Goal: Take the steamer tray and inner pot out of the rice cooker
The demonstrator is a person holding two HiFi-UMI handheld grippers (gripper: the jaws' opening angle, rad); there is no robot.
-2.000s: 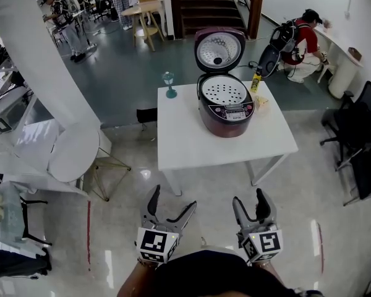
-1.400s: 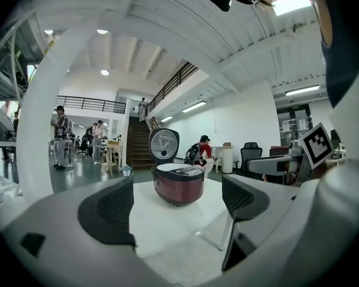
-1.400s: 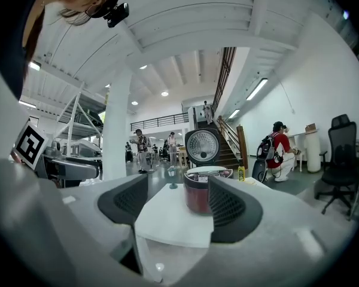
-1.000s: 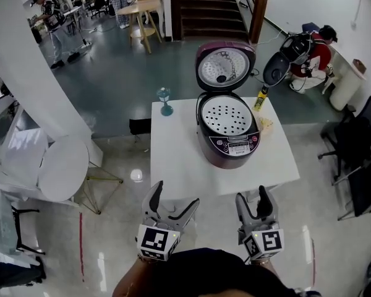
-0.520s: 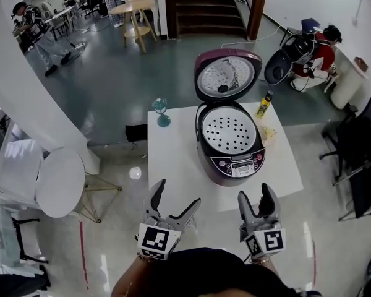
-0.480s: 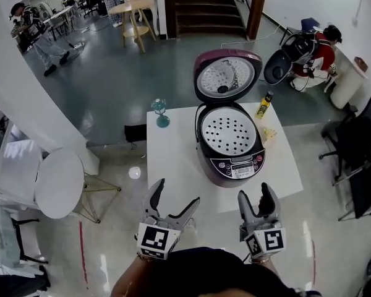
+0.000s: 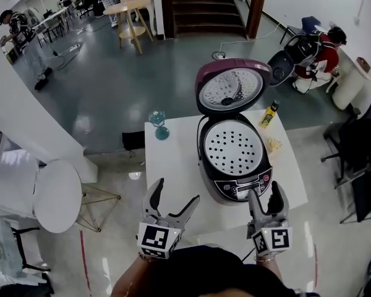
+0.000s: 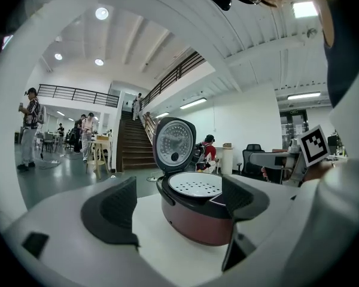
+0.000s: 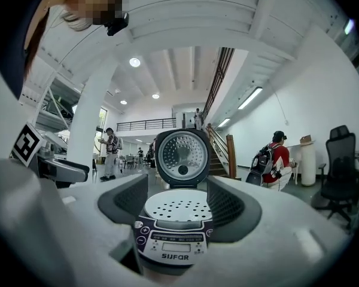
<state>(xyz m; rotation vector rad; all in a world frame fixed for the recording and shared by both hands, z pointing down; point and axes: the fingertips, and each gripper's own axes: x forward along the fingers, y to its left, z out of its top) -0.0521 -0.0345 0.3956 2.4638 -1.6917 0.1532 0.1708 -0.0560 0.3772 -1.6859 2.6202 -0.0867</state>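
A maroon rice cooker (image 7: 236, 185) stands on a white table (image 7: 168, 166) with its lid (image 7: 230, 89) swung up. A white perforated steamer tray (image 7: 234, 147) sits in its mouth and hides the inner pot. My left gripper (image 7: 171, 202) is open at the table's near edge, left of the cooker (image 8: 197, 217). My right gripper (image 7: 266, 198) is open just in front of the cooker's control panel (image 9: 173, 244), with the steamer tray (image 9: 178, 208) showing between its jaws. Neither gripper touches the cooker.
On the table's far left corner stands a teal stemmed glass (image 7: 157, 125); a yellow bottle (image 7: 269, 114) stands at the far right corner. A round white table (image 7: 57, 195) stands to the left. A crouching person with a backpack (image 7: 315, 49) is behind on the right, and black chairs (image 7: 358, 153) too.
I have come closer to the table: the cooker now lies just beyond both grippers. The right gripper has moved up to the cooker's front. Both grippers stayed open.
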